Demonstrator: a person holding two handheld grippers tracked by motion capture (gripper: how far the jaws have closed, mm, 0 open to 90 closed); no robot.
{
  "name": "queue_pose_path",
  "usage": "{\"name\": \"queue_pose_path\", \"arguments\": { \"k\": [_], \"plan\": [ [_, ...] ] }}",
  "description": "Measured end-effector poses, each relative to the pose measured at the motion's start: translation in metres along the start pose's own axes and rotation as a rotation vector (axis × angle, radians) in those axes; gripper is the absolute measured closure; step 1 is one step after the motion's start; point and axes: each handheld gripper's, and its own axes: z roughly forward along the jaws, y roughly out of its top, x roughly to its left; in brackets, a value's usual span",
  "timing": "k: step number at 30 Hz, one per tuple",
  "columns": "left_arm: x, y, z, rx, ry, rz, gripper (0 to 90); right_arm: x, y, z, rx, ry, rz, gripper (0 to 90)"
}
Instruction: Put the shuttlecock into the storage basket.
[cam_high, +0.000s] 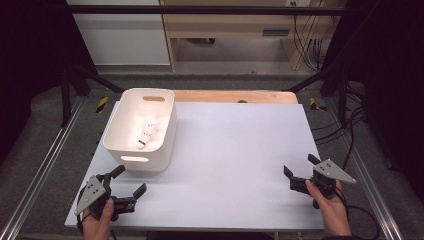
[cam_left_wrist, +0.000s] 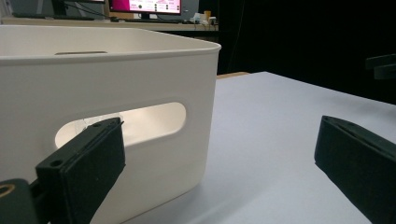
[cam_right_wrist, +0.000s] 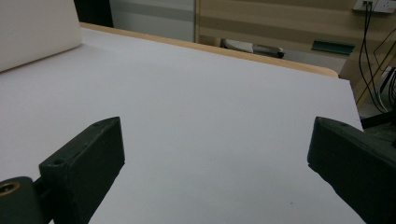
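Observation:
A white plastic bin (cam_high: 132, 150) with slot handles stands at the table's left. A white shuttlecock (cam_high: 146, 133) with a dark base lies on its floor. My left gripper (cam_high: 129, 182) rests at the front left corner, just in front of the bin, open and holding nothing. In the left gripper view the bin's near wall (cam_left_wrist: 154, 74) and handle slot stand close ahead of the jaws. My right gripper (cam_high: 301, 166) rests near the front right edge, open, nothing between its jaws. The right gripper view looks across the bare white tabletop (cam_right_wrist: 201, 107), with the bin's corner (cam_right_wrist: 37, 32) far left.
The white tabletop (cam_high: 240, 150) has a wooden strip (cam_high: 235, 96) along its back edge. Metal rails (cam_high: 45, 160) run along both sides. Cables (cam_high: 350, 125) trail on the floor at the right. Wooden furniture (cam_high: 225, 30) stands behind the table.

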Motion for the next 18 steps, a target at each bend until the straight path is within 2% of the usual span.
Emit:
{"name": "queue_pose_path", "arguments": {
  "k": [18],
  "plan": [
    [0.0, -0.0001, 0.0002, 0.001, 0.0, 0.0, 1.5, 0.0055, -0.0093, 0.0029, 0.009, 0.014, -0.014, 4.3]
  ]
}}
